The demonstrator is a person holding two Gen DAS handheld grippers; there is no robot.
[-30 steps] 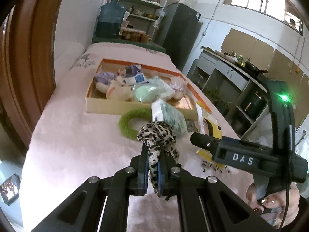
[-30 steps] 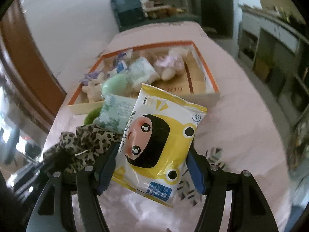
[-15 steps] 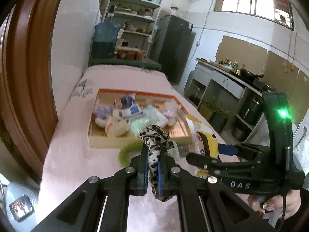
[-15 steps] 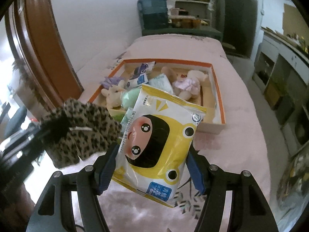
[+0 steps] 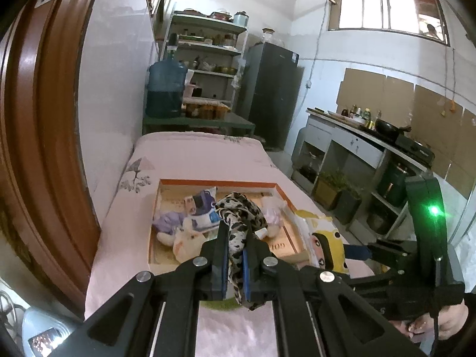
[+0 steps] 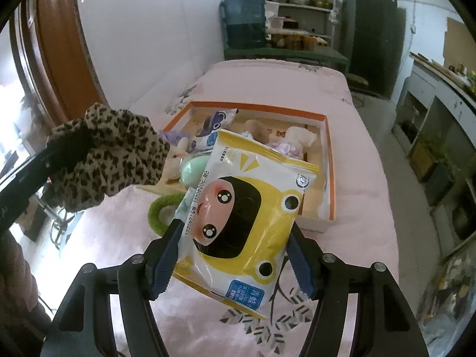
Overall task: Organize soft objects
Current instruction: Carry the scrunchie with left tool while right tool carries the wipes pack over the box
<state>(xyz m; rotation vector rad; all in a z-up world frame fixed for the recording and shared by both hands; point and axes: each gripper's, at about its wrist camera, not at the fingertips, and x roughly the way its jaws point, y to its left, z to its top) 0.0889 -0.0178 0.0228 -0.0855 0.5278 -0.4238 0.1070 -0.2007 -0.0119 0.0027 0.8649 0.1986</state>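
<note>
My left gripper is shut on a leopard-print scrunchie and holds it up above the pink bed; the scrunchie also shows in the right wrist view. My right gripper is shut on a yellow wet-wipes pack with a cartoon face, also seen in the left wrist view. Ahead lies an orange-rimmed cardboard box holding plush toys, tissue packs and a green pouch. A green fuzzy ring lies on the bed in front of the box.
The pink bed runs along a white wall with a brown wooden frame on the left. A water jug, shelves and a dark fridge stand beyond the bed. A kitchen counter is on the right.
Both grippers have risen and lifted their items off the bed. The scrunchie and the wipes pack now hang in the air nearer the box.
</note>
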